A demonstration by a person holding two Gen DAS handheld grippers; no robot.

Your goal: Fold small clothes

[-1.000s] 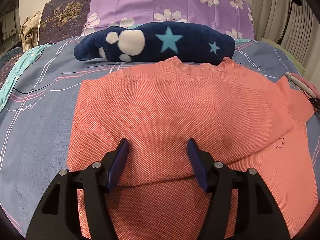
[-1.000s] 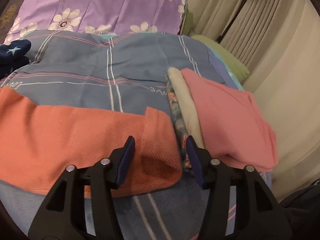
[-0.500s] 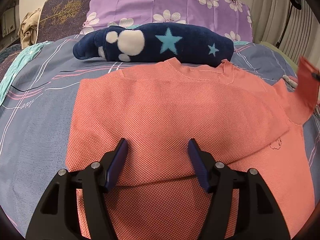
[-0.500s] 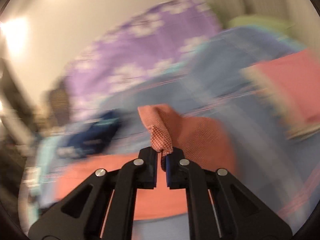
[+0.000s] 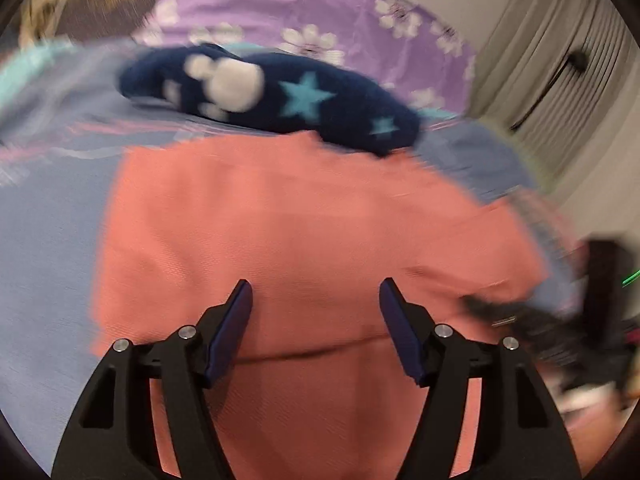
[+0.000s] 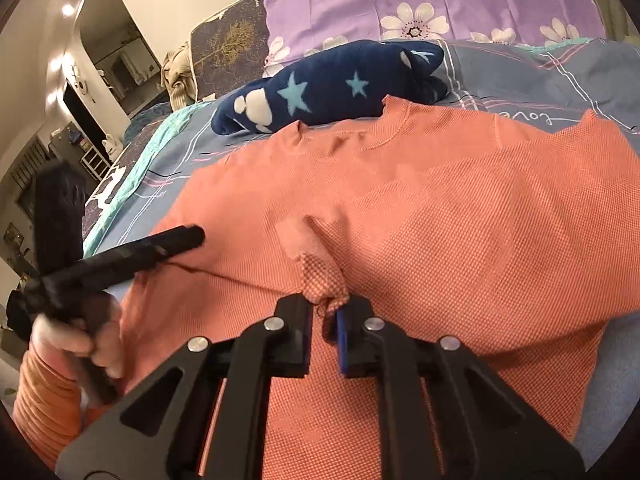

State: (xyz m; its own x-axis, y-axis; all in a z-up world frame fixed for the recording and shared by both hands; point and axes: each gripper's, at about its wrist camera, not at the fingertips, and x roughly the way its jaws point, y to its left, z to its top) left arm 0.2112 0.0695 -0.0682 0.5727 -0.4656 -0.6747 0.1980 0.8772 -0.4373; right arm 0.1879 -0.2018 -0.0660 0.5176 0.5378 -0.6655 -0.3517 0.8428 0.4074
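On the bed (image 6: 560,76), the orange shirt (image 6: 440,208) lay flat, just below a dark blue star blanket (image 6: 328,88). The right gripper (image 6: 325,312) pinched a bunched fold of the shirt, its fingers starting to open. The left gripper (image 5: 316,320) hovered over the shirt, fingers apart, holding nothing.

Both tongs (image 6: 325,312): black plastic frames, silver screws, blue pads (image 5: 394,320). Ribbed orange sleeve (image 6: 44,396) at 8 o'clock.
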